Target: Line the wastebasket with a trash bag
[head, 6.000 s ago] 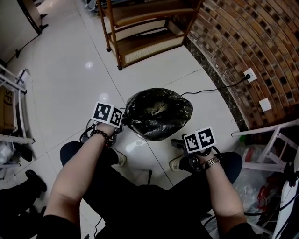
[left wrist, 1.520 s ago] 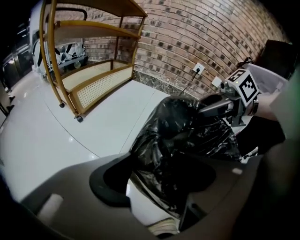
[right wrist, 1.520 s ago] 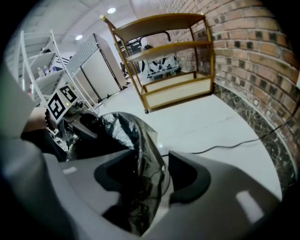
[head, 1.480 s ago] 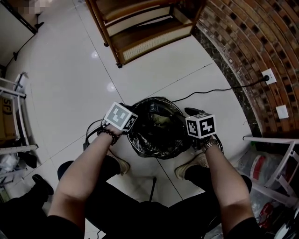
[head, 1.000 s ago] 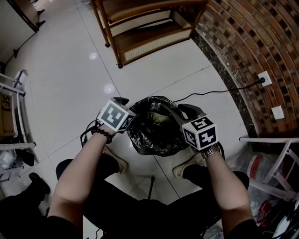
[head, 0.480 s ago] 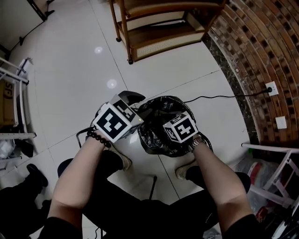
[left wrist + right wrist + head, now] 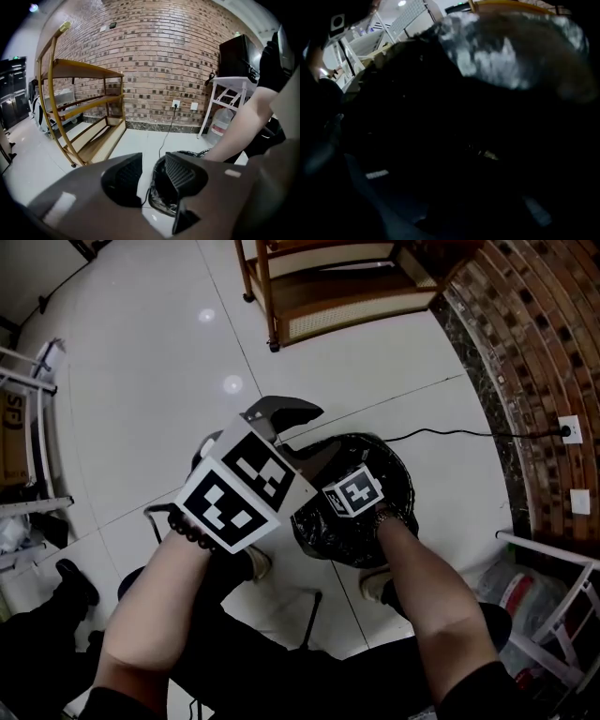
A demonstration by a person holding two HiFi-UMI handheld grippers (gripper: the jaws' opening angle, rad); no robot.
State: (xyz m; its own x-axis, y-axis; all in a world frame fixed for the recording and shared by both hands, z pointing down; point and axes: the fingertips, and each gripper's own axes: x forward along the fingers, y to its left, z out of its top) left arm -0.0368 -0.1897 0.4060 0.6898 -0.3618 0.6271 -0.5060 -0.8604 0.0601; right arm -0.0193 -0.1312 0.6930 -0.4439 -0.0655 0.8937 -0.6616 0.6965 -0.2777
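Observation:
The wastebasket (image 7: 401, 468) stands on the white floor with a black trash bag (image 7: 319, 526) in it. My left gripper (image 7: 314, 432) is lifted high above the basket's left side, close to the head camera. Its jaws have just been closing, and they stand apart with nothing between them. In the left gripper view the left gripper (image 7: 152, 174) frames the basket (image 7: 161, 199) below. My right gripper reaches down into the basket; only its marker cube (image 7: 352, 493) shows. The right gripper view is dark, with glossy bag film (image 7: 501, 61) above; its jaws cannot be made out.
A wooden shelf rack (image 7: 328, 287) stands beyond the basket by the curved brick wall (image 7: 534, 352). A black cable (image 7: 450, 434) runs to a wall outlet (image 7: 569, 428). White frames stand at the right (image 7: 553, 563) and left (image 7: 28, 427). My legs are just behind the basket.
The left gripper has risen from the basket's rim toward the head camera. The right gripper has dropped from the rim down into the bag.

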